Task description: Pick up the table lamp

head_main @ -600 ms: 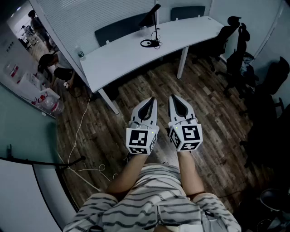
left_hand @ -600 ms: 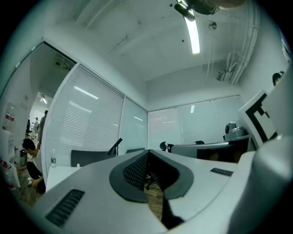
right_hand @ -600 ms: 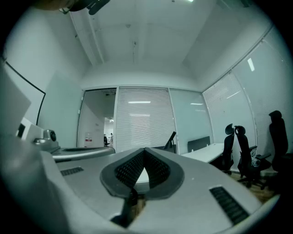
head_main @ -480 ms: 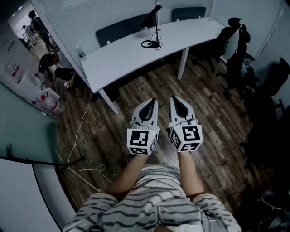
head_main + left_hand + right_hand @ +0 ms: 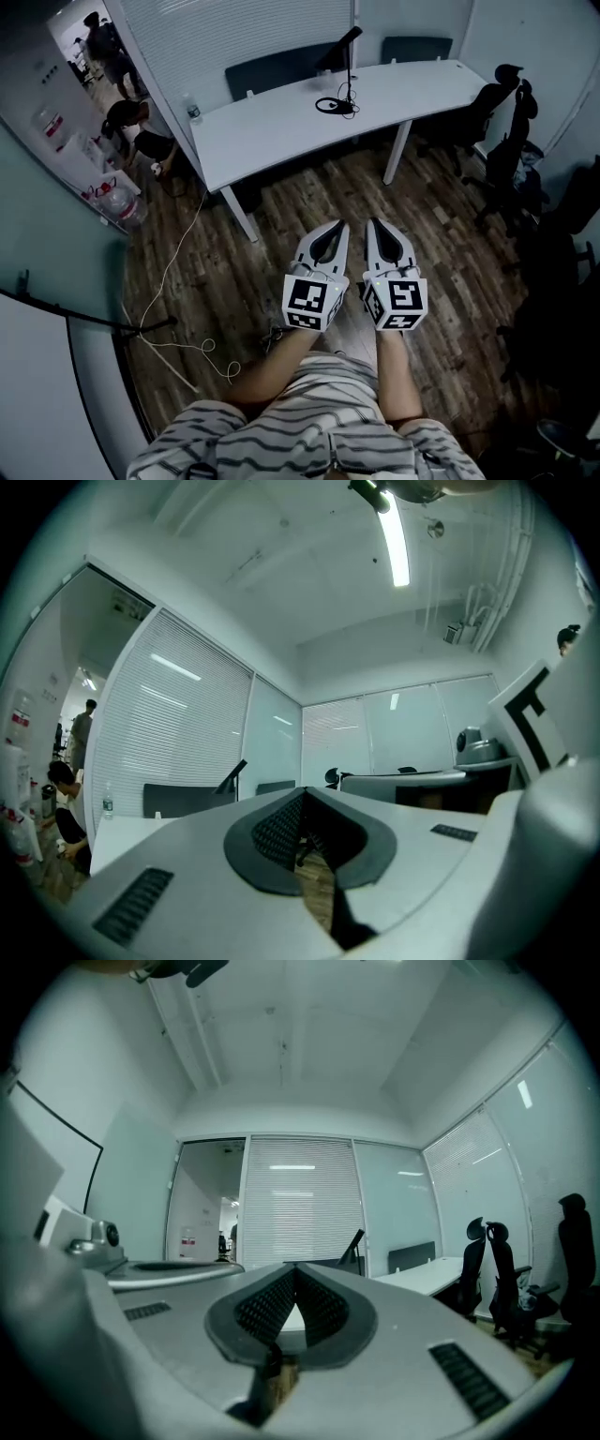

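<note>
My left fingers and right fingers, both closed on nothing, hang side by side above the wood floor. The black table lamp stands far ahead, well apart, on the white worktop.

No legible text; wall notices beside doorway too small to read.
</note>
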### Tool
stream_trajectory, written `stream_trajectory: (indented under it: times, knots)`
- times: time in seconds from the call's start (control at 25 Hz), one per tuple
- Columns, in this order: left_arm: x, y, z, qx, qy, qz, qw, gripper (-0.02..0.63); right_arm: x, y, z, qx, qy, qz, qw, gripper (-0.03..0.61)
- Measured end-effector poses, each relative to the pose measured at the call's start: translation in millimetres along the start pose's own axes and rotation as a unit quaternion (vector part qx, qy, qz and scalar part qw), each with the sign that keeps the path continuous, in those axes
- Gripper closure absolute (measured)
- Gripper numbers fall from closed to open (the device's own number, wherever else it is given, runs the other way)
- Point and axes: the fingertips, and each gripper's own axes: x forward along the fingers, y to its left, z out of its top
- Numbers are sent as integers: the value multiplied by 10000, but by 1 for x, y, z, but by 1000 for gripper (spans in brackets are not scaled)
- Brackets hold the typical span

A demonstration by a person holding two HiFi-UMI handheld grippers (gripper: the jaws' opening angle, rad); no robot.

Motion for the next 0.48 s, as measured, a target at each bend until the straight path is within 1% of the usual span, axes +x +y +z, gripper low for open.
stream_trajectory:
  times: [0.12, 0.28, 0.48]
  knots:
    - [0, -4, -4, -9, 27, 132, 9999, 606, -2, -1, 3, 60, -105, 113, 9999, 566]
    - [-2, -9, -6, 22, 11, 277, 9996, 606, -6, -2, -3, 124, -112, 212, 9996, 566]
    - [7, -16, -19, 12, 99, 276, 9996, 606, -6, -19, -12, 256, -118, 172, 9995, 566]
